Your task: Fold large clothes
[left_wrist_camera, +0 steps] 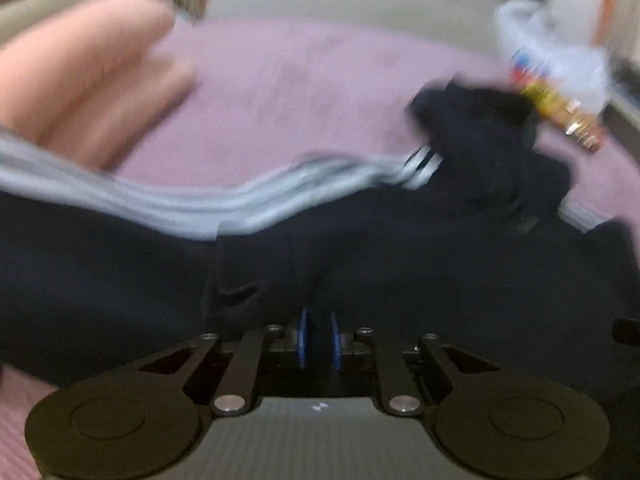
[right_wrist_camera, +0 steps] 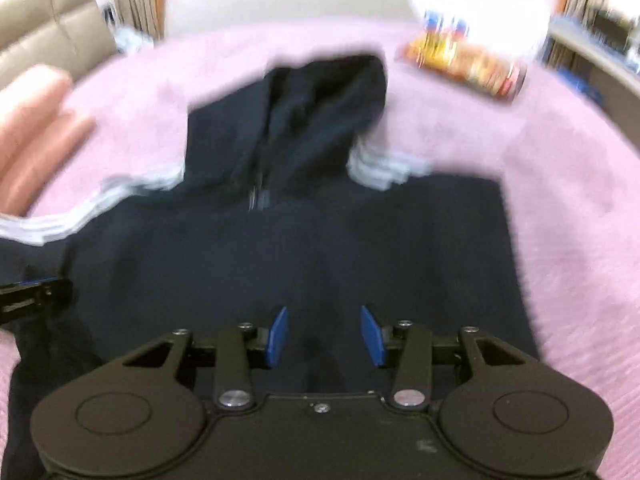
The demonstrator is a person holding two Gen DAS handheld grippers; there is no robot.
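A dark navy hoodie (right_wrist_camera: 288,248) with white-striped sleeves lies on a pink bedspread (right_wrist_camera: 560,208), hood pointing away. In the left wrist view my left gripper (left_wrist_camera: 319,336) is shut on a fold of the navy hoodie (left_wrist_camera: 120,272), its blue pads nearly together with cloth between them. A striped sleeve (left_wrist_camera: 152,200) runs across the view. My right gripper (right_wrist_camera: 326,334) is open just above the hoodie's lower body, holding nothing. The left gripper's tip (right_wrist_camera: 32,292) shows at the left edge of the right wrist view. Both views are blurred.
A pink pillow (left_wrist_camera: 84,80) lies at the left. A colourful snack packet (right_wrist_camera: 468,66) and a white plastic bag (right_wrist_camera: 480,0) lie past the hood at the far right. A beige headboard (right_wrist_camera: 48,24) and curtains stand behind the bed.
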